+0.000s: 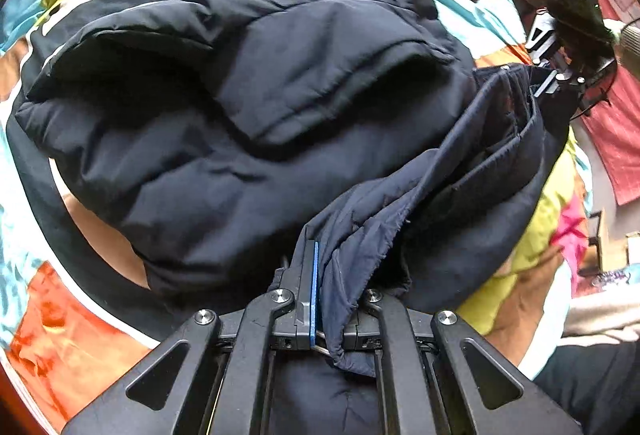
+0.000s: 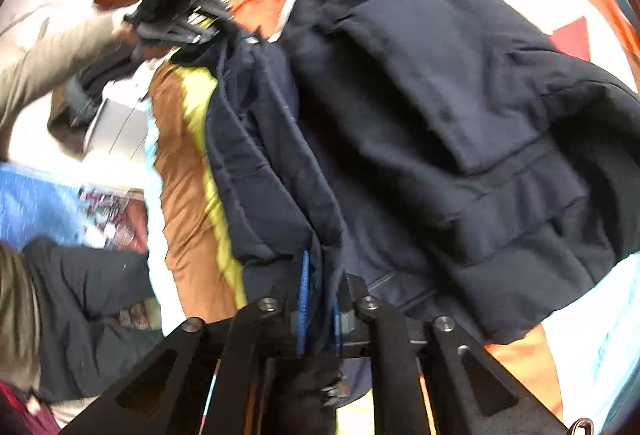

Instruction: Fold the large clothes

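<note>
Dark padded jacket (image 1: pixel 248 107) fills frame centre, bunched on patchwork bed cover (image 1: pixel 80 315). Left gripper (image 1: pixel 336 299) and right gripper (image 2: pixel 320 299) fingers both pinching hem. Risk: thin bite slips, bulky padding sags, fold lands skewed.

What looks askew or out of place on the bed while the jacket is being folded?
Nothing damaged or spilled. The navy jacket lies bunched and lumpy on the patchwork bedspread, one edge lifted between the left tongs and right tongs, both shut on its fabric. That fits a fold in progress. The right view is blurred.
</note>
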`<state>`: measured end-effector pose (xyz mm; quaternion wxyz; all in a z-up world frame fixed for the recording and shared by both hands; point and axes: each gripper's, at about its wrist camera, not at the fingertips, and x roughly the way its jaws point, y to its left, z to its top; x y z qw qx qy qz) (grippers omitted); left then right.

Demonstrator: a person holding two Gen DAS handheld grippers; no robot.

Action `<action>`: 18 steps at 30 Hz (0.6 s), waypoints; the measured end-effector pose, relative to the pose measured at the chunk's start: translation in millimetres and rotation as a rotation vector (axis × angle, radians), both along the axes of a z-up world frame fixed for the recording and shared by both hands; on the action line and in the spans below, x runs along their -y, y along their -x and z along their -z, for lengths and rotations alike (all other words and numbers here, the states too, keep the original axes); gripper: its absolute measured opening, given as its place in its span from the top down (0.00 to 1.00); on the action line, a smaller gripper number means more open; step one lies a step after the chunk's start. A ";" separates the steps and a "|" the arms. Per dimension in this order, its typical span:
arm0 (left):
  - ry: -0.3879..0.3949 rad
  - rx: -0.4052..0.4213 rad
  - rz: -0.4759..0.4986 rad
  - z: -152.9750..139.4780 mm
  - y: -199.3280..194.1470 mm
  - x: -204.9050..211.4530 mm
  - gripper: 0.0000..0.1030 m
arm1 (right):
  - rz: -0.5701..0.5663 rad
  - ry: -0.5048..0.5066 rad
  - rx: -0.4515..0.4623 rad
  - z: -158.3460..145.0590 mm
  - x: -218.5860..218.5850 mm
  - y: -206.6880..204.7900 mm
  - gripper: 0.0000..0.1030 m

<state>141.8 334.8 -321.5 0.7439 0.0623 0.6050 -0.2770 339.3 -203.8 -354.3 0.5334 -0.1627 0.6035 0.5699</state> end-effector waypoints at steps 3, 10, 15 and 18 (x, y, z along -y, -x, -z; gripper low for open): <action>-0.013 -0.001 -0.006 4.5 -4.7 2.3 0.95 | 0.036 0.018 -0.005 5.7 0.8 -8.2 0.83; -0.020 -0.011 -0.002 6.9 -10.7 -3.4 0.95 | 0.051 0.035 -0.073 10.3 10.7 -13.1 0.61; -0.022 -0.014 -0.009 11.6 -17.4 2.4 0.95 | 0.081 0.025 -0.090 3.6 26.1 -17.2 0.54; -0.018 -0.015 -0.014 12.9 -19.0 2.8 0.95 | 0.106 0.011 -0.097 4.2 33.6 -12.8 0.53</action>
